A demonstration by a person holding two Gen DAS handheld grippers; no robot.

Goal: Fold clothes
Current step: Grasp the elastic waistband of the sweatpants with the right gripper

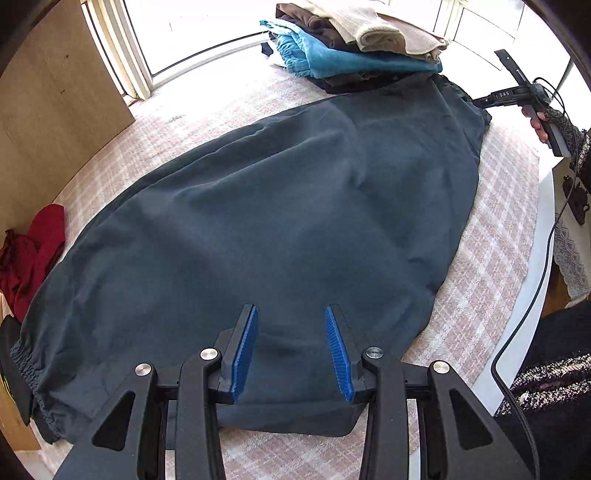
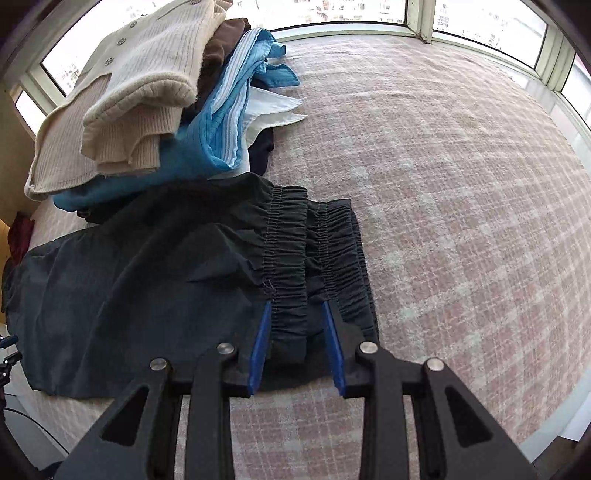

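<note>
Dark navy trousers lie flat across the pink checked cloth, elastic cuffs at the left, waistband at the far right. My left gripper is open and hovers over the near edge of the trousers, touching nothing I can see. In the right wrist view, my right gripper is open with its blue fingers either side of the gathered elastic waistband. The right gripper also shows in the left wrist view, held by a hand at the waistband end.
A stack of folded clothes, beige knit on top, blue and brown below, sits just behind the trousers. A red garment lies at the left edge. A cable hangs at the right. Windows ring the far side.
</note>
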